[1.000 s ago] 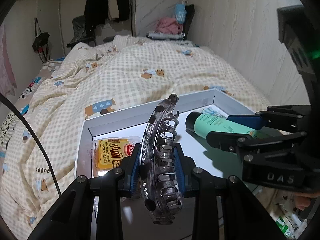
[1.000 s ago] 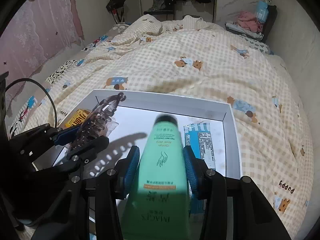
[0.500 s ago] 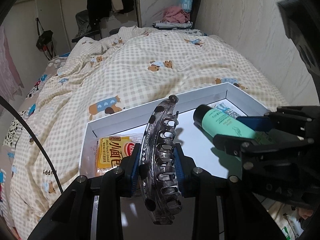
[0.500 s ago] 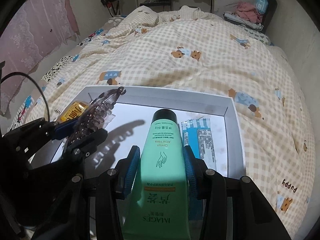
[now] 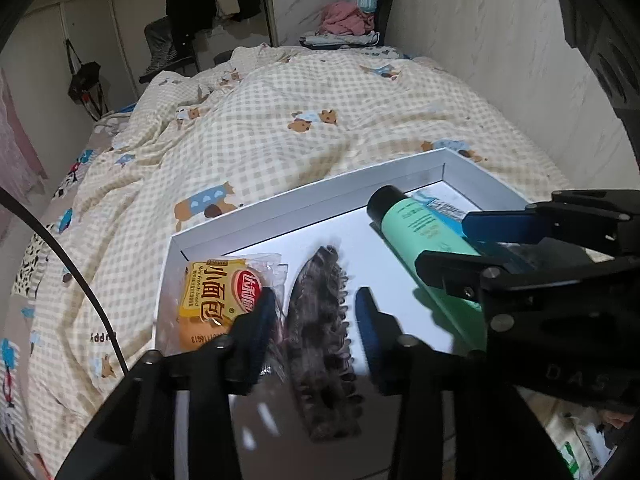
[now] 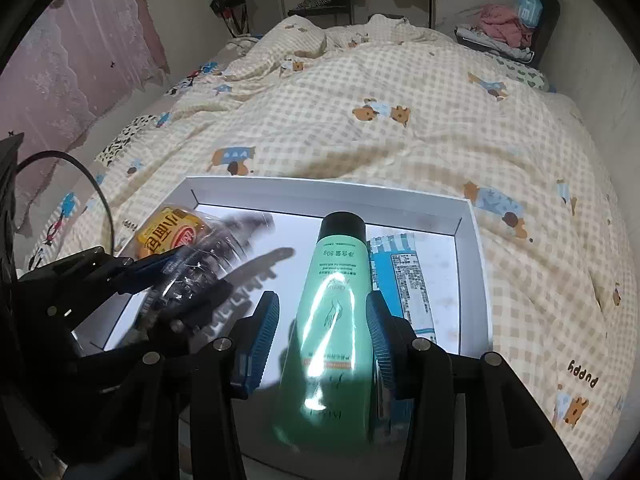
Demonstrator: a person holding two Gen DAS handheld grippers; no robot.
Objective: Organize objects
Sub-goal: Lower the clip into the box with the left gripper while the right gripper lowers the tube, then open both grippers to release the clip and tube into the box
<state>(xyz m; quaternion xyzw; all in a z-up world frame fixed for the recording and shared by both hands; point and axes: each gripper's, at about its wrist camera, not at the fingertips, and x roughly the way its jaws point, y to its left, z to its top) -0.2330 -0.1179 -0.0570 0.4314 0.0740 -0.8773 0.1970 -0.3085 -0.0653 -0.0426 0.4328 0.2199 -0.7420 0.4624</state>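
Your left gripper (image 5: 316,316) is spread wide, blue pads clear of the dark translucent plastic claw hair clip (image 5: 322,344), which sits motion-blurred between the fingers and touches neither pad, so you are not gripping it. I cannot tell if the clip rests on the floor of the shallow white rectangular tray (image 5: 304,196) or is just above it. Your right gripper (image 6: 322,320) is also spread: the mint-green squeeze tube with black cap (image 6: 334,312) lies between its fingers with a clear gap to the left pad, while the right pad is just beside or touching the tube; cannot tell which. The tube's cap points toward the tray's far wall.

Relative to the tray: the yellow wrapped bread packet (image 5: 212,300) lies in its left part, just left of the clip and partly behind your left finger. The blue-and-white flat sachet (image 6: 408,276) lies along its right side, just beside the tube. The tube sits in the middle-right, the clip in the middle-left. The tray rests on the cream checked bedspread with bear prints (image 6: 400,120).
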